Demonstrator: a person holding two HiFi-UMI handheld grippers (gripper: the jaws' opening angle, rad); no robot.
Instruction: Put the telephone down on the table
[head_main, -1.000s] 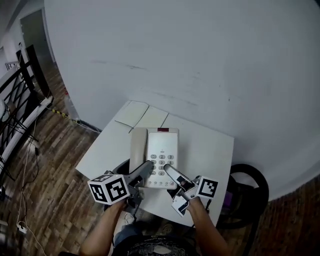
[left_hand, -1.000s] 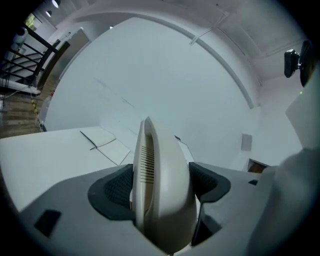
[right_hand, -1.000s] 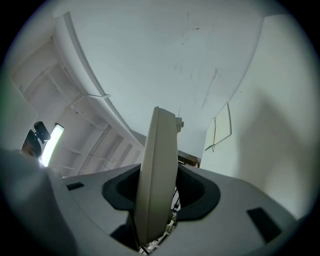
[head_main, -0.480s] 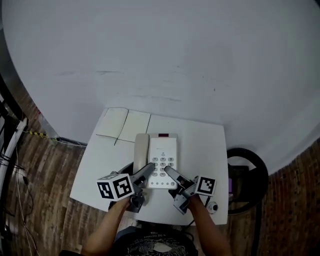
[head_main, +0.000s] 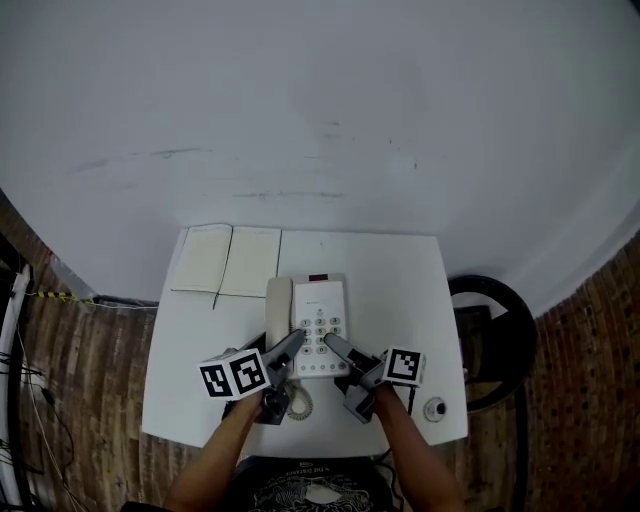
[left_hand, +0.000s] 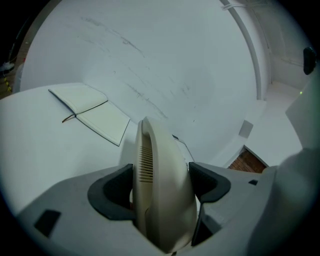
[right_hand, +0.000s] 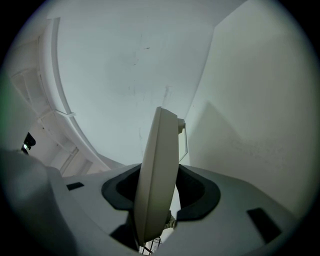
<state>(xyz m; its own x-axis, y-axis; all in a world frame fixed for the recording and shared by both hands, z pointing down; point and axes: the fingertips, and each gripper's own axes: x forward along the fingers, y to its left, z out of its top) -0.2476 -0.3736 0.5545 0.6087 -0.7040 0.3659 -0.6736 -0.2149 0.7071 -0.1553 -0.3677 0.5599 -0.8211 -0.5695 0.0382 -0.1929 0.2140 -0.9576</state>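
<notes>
A cream telephone (head_main: 318, 318) with its handset (head_main: 278, 308) on the left side lies over the middle of the white table (head_main: 400, 290). My left gripper (head_main: 297, 337) is shut on the phone's near left edge. My right gripper (head_main: 331, 343) is shut on its near right edge. In the left gripper view the cream body (left_hand: 162, 200) fills the gap of the left gripper (left_hand: 162, 182) between dark pads (left_hand: 114, 192). In the right gripper view the phone's thin edge (right_hand: 159, 165) stands in the right gripper (right_hand: 160, 192). I cannot tell whether the base touches the table.
An open notebook (head_main: 225, 262) lies at the table's back left, also in the left gripper view (left_hand: 90, 112). A coiled cord (head_main: 298, 403) hangs by the front edge. A small round object (head_main: 433, 408) sits front right. A black round seat (head_main: 492, 340) stands right of the table.
The head view has swung so the table now lies square-on and smaller. Both grippers keep their hold on the telephone, which sits nearer the table's middle. The coiled cord now shows.
</notes>
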